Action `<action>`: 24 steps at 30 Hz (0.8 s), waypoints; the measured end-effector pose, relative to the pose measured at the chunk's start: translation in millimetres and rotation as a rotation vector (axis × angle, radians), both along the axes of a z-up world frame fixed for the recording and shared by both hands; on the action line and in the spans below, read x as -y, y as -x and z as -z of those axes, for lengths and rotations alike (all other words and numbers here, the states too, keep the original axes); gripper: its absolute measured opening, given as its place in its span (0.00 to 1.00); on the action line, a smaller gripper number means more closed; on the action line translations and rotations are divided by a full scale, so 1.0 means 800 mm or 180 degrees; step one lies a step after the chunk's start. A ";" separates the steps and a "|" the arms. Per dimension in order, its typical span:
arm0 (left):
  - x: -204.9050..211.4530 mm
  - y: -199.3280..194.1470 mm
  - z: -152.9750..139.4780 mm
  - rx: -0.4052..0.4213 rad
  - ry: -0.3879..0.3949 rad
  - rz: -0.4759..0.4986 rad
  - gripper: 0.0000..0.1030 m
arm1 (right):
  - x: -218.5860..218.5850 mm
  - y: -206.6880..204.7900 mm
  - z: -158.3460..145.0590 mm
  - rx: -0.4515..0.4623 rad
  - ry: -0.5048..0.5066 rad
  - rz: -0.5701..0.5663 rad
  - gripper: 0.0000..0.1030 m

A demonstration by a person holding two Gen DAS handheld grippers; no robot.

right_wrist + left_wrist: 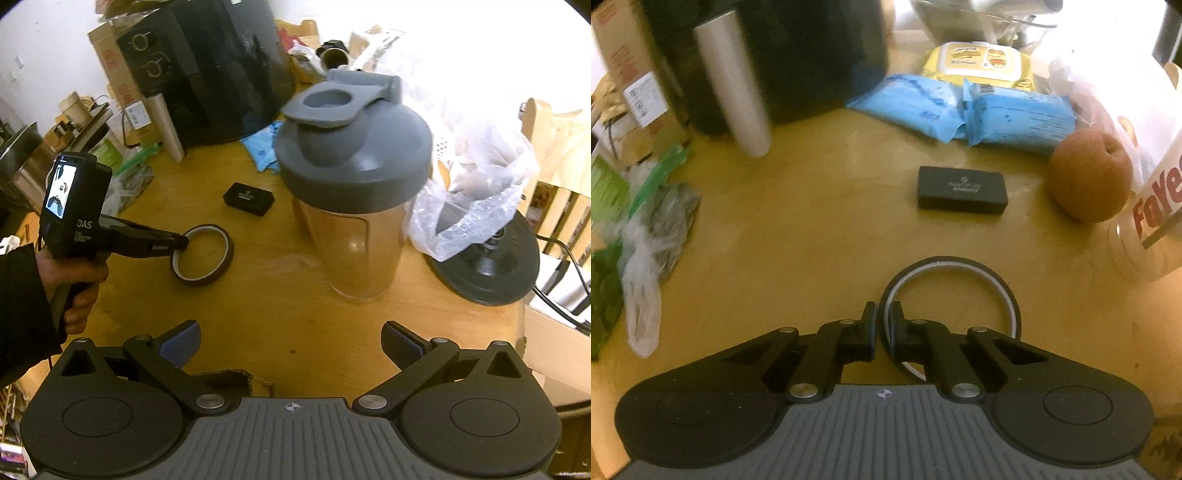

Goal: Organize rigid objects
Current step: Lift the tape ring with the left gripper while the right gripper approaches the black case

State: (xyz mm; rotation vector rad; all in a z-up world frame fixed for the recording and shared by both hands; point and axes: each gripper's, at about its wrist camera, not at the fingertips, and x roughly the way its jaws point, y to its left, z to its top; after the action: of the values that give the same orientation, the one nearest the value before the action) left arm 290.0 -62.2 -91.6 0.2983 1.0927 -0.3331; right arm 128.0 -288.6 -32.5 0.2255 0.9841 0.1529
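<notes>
One thin wall of the tape roll [951, 295], flat on the table [812, 221], is all the left gripper [882, 328] pinches; roll may pivot or slip when lifted. Right gripper [291, 345] spread, empty.

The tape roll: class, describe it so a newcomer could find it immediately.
Start at the big black appliance at the back of the wooden table. Come forward past the small black case. The tape roll lies flat, a dark open ring, its wall pinched by the left hand-held gripper.

Dark tape ring [951, 291] lies flat on the wooden table [798, 229] — near rim pinched, black case [962, 189] beyond.
</notes>
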 end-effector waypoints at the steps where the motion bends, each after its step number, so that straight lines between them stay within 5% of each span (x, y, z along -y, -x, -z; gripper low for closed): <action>1: -0.004 0.003 -0.002 -0.0012 0.0011 -0.0032 0.07 | -0.002 -0.001 0.000 0.0003 -0.0003 -0.0025 1.00; 24: -0.092 0.078 -0.064 0.0210 0.0205 -0.0824 0.07 | -0.063 -0.024 -0.009 0.0106 0.0027 -0.0669 1.00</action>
State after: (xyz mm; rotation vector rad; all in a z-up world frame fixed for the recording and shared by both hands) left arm 227.8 11.5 -40.1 0.1075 1.0395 -0.1263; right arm 147.5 -238.4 -25.5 0.1110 0.9742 0.3435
